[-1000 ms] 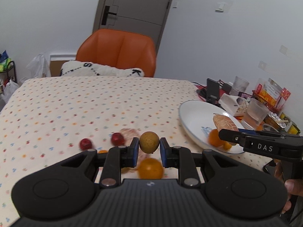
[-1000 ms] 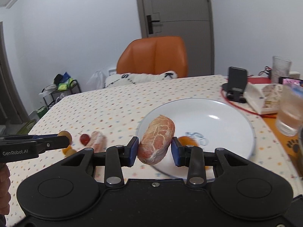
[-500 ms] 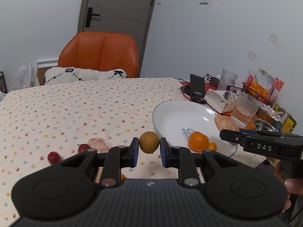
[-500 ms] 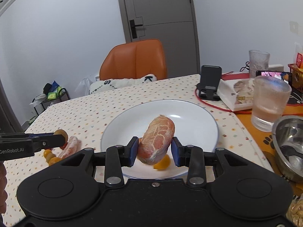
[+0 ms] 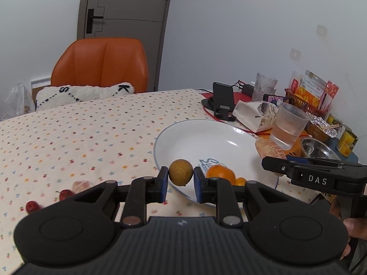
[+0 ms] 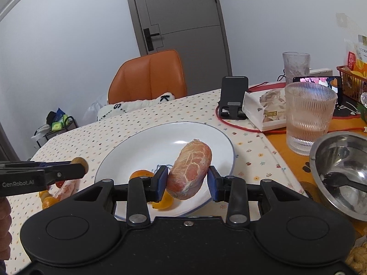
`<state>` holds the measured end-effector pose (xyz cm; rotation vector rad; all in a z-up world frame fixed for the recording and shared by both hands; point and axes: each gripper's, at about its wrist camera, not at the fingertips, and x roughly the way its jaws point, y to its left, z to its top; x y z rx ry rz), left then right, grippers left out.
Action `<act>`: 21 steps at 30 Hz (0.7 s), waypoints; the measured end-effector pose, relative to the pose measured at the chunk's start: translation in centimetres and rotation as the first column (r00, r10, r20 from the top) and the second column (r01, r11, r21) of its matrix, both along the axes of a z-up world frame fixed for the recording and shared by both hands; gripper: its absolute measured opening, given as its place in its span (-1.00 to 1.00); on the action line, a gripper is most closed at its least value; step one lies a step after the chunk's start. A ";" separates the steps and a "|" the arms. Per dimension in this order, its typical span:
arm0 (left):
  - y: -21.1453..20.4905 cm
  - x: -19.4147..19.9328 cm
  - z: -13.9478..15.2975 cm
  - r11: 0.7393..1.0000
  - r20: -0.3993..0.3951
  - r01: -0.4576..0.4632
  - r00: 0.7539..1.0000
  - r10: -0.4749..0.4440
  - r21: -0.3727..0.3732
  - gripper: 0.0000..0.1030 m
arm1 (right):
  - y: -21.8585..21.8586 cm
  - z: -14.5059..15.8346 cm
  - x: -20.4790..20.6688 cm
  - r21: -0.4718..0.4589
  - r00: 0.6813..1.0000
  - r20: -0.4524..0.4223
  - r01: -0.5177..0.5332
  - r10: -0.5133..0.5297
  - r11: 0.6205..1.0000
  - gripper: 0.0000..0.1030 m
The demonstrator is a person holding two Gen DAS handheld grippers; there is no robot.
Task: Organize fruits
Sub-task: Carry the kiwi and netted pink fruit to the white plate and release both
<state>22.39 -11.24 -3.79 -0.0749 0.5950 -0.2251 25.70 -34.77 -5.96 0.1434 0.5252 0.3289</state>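
Now, by item:
Left gripper [image 5: 181,178]: its fingers are closed on a small round brown fruit [image 5: 180,172], which fills the narrow gap between the blue pads.
Brown fruit: held above the bench, at the near left rim of the plate [image 5: 197,135].
Right gripper [image 6: 187,181]: its fingers are parted a little wider and clamp a peeled pink citrus piece [image 6: 190,168] from both sides.
Citrus piece: tilted, upper end leaning right, over the near part of the plate; whether its lower end touches the plate cannot be told.
Plate: white with a thin blue rim, on the dotted cloth [image 5: 80,133] of the bench; an orange [image 5: 220,176] and a smaller orange fruit [image 5: 240,181] lie in it near the front edge.
Loose fruit on the cloth: two red ones [image 5: 65,194] and a pale peeled piece [image 5: 83,186], left of the plate.
Right of the plate: a ribbed glass [image 6: 308,123] with some water, and a steel bowl [image 6: 341,169] just beside it.
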 end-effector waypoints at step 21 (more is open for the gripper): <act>-1.5 0.4 0.7 0.998 0.007 -0.053 0.999 0.053 0.041 0.02 | -2.0 -0.6 -1.1 0.060 1.000 -0.009 0.014 -0.014 0.998 -0.15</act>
